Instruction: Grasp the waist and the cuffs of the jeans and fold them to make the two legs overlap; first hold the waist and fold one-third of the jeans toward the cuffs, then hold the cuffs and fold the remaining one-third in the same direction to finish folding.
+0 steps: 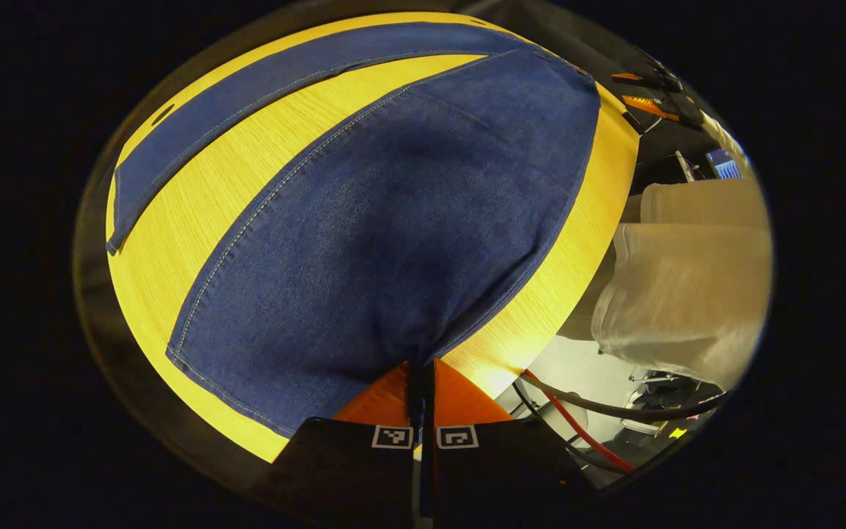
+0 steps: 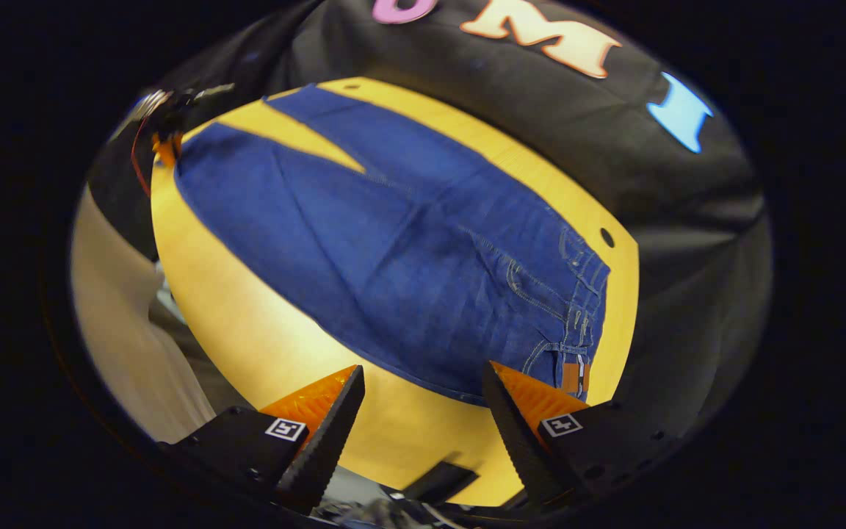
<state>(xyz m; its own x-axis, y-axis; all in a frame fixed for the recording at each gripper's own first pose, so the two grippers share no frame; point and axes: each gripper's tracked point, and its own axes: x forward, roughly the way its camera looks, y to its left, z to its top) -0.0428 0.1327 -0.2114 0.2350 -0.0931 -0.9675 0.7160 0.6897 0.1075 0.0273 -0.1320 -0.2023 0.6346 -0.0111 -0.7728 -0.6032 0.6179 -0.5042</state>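
The jeans (image 2: 423, 272) lie spread flat on the yellow wood-grain counter (image 2: 261, 338), legs apart. The left gripper (image 1: 423, 382) has its fingers together, clamped on a denim cuff edge. The right gripper (image 2: 423, 411) hovers with fingers apart just short of the waist, near the stitched pocket.

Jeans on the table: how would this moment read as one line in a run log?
jeans: flat on table, legs apart | left gripper: shut on cuff | right gripper: open, short of waist | fold: not started
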